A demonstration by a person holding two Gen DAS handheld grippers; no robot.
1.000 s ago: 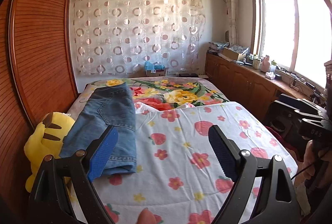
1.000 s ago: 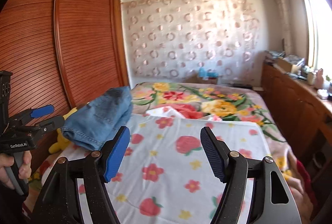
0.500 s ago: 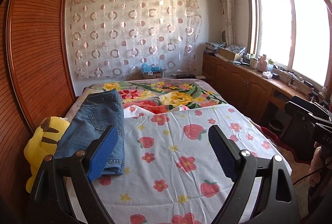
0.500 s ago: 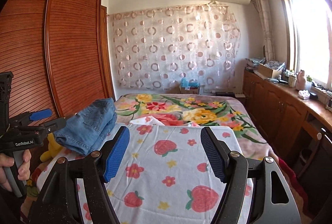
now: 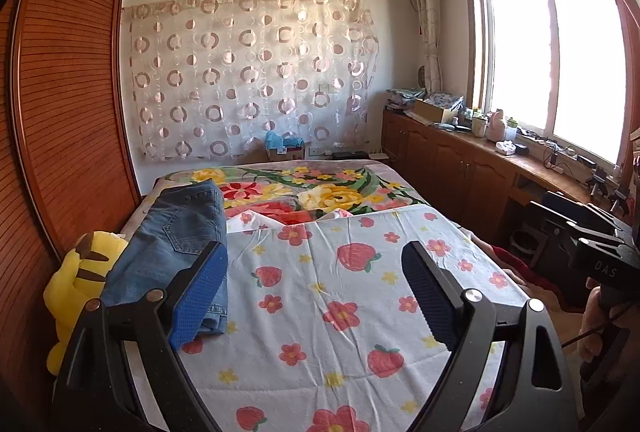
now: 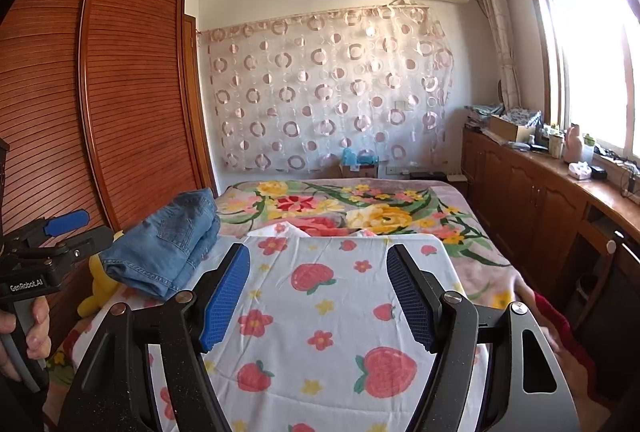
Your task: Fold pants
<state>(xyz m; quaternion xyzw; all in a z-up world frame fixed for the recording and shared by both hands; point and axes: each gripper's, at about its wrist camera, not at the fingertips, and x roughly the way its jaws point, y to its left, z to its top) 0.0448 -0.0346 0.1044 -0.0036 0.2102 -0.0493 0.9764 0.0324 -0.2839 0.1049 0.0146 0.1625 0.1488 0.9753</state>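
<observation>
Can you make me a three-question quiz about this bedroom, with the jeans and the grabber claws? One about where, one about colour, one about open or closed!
1. Where are the jeans?
A. left side of the bed
B. on the floor
C. on the cupboard

2. What colour is the plush toy?
A. red
B. yellow
C. green

3. How are the left gripper and right gripper?
A. both shut
B. one holding jeans
C. both open, empty

Answers: A, folded denim lies by the wardrobe; B, it is bright yellow; C, fingers spread over the sheet.
</observation>
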